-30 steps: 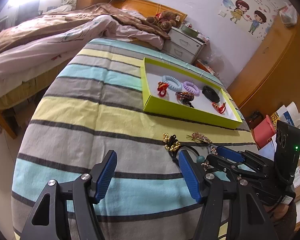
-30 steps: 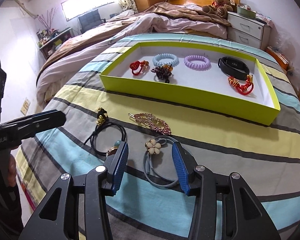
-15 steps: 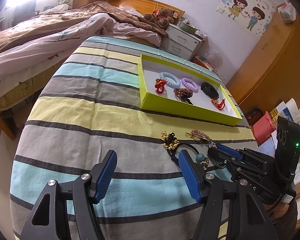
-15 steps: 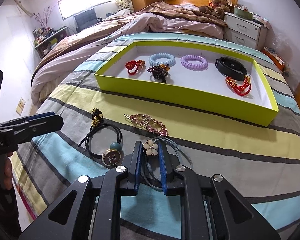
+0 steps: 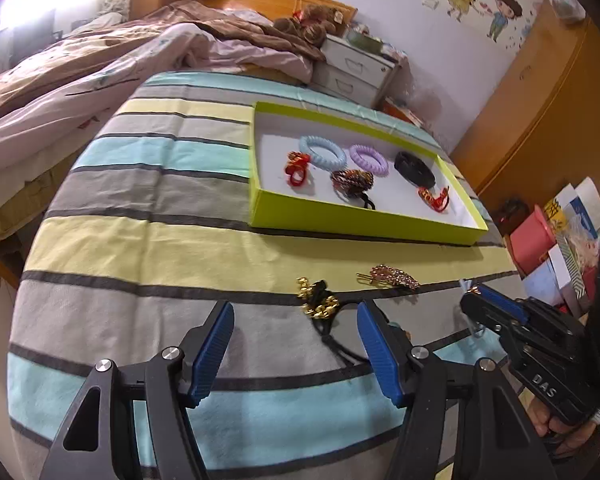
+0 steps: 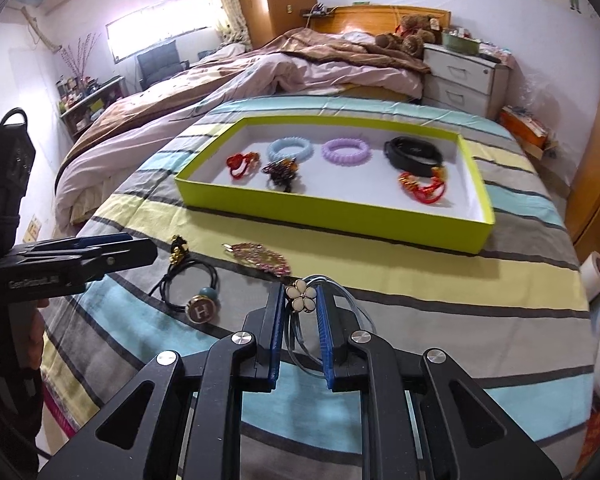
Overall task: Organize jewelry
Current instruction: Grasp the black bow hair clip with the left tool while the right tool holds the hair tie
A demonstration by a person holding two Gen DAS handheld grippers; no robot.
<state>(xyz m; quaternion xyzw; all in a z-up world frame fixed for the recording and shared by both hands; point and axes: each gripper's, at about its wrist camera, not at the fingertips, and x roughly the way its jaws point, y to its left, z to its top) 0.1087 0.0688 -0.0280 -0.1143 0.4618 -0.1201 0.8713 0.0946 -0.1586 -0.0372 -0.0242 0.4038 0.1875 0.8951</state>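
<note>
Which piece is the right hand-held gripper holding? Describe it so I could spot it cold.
On the striped bedspread, in front of the yellow-green tray, three pieces lie loose. The right hand-held gripper is shut on the rightmost, a grey-blue hair tie, the only one with a cream flower charm.

The right gripper (image 6: 298, 300), wide apart a second ago, has closed its pads on the flower hair tie (image 6: 301, 297) and raised it off the striped cover (grey loops dangling between the fingers). In the left wrist view, the lime tray (image 5: 360, 222) sits slightly nearer frame centre.
</note>
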